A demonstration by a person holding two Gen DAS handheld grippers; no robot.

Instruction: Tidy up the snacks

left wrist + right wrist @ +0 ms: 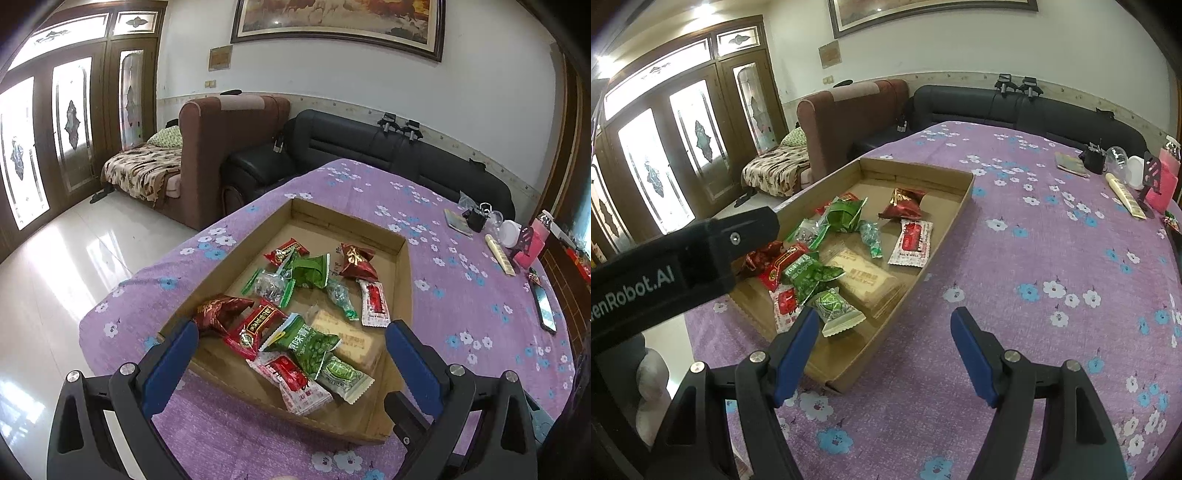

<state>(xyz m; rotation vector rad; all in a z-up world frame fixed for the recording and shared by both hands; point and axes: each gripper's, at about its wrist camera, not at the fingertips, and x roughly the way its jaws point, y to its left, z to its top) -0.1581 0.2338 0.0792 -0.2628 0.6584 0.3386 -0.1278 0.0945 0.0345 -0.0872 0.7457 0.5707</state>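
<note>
A shallow cardboard tray [403, 280] [964, 201] lies on the purple flowered tablecloth and holds several snack packets: red, green and white wrappers and a tan wafer pack [347, 338] [866, 280]. My left gripper [291, 332] is open and empty, its blue pads spread above the tray's near end over a green pea packet [308, 343]. My right gripper [884, 325] is open and empty, above the tray's near right corner. The left gripper's black body [701, 243] shows at the left of the right wrist view.
At the table's far right stand a white jar [1137, 168], a clear cup [1117, 157], a black holder [1093, 158], a pink item [1165, 184] and a phone [545, 306]. A black sofa [369, 144] and brown armchair [221, 147] stand beyond the table.
</note>
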